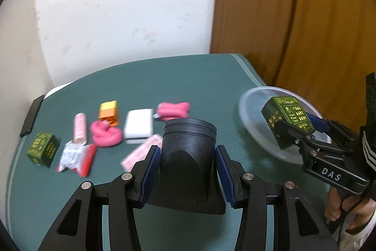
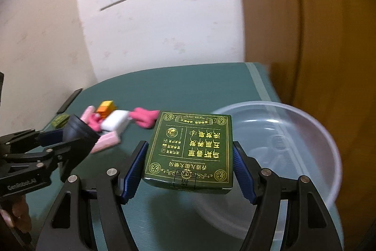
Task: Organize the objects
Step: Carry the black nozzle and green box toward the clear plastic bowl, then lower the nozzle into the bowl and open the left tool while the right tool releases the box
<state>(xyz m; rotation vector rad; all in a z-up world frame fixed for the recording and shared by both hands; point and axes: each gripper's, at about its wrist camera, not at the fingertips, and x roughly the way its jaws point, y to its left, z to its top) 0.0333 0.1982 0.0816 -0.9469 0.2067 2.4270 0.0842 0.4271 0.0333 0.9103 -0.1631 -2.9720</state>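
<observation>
Green cardboard, our box [image 2: 190, 152] sits clamped by its side walls in the right tongs [image 2: 190, 171], beside the clear bowl [image 2: 305, 133]; light, crushable. Left tongs [image 1: 188, 173] grip a rigid black cap [image 1: 189, 157].

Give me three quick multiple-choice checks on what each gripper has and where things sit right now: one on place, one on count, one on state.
1. Where is the clear plastic bowl?
A. Near the table's right edge
B. Among the pink items
C. Off the table

2. How many green boxes show in the left wrist view?
A. One
B. Two
C. Three

3. What is the left gripper doing?
A. Open over nothing
B. Shut on a black cylindrical piece
C. Shut on the white block

Key: 1 A, it sits right of the clutter by the teal table edge. 2 B, one green box in the right gripper, another green box lying at far left. 3 B, its pads clamp the black cylindrical piece.
</observation>
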